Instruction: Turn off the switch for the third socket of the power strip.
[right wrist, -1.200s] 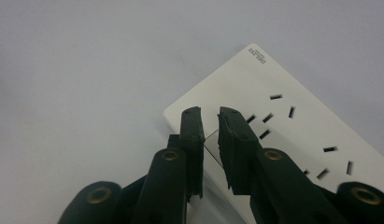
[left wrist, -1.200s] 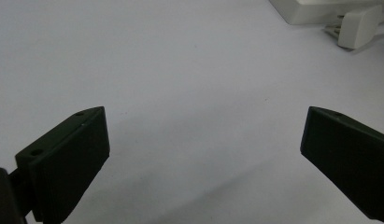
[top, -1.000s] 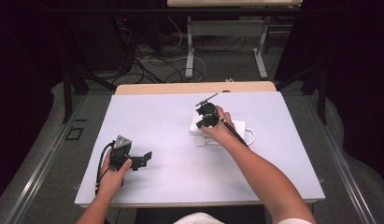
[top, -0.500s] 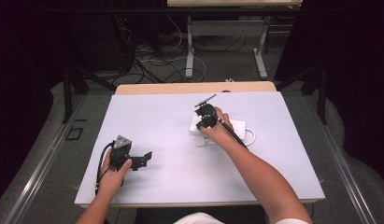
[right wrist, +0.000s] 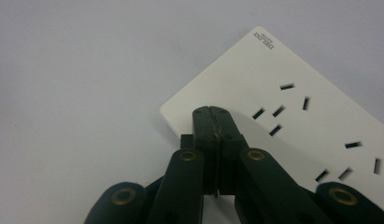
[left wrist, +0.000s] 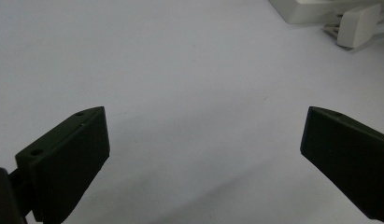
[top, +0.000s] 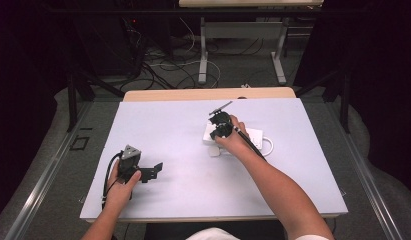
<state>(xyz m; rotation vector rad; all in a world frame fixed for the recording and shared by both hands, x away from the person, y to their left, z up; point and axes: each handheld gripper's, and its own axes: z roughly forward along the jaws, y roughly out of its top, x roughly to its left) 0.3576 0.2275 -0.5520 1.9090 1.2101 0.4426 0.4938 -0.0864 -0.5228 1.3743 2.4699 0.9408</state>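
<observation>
Black jaws pressed flat together mark the right gripper [right wrist: 213,116], whose closed tip rests over the near corner of a white power strip [right wrist: 292,121], gripping nothing that can be seen from its own camera. From the high view the same right gripper [top: 219,129] sits at the strip's left end [top: 257,136], right of the middle of the pale table [top: 173,125], with the person's right hand wrapped around it. A small white plug [top: 214,151] lies on the table just beside the strip's near edge, its cord [top: 268,146] looping off the strip's right end. Well apart, near the table's left front, the left gripper [top: 152,171] rests idle with its jaws spread wide over bare tabletop; its own view catches the plug [left wrist: 359,24] far off at the upper right. The step in hand looks like steadying or pressing the strip with the closed tip. A likely next move calls for one gripper to open around the plug and line its prongs up with a socket while the strip is kept from sliding.
</observation>
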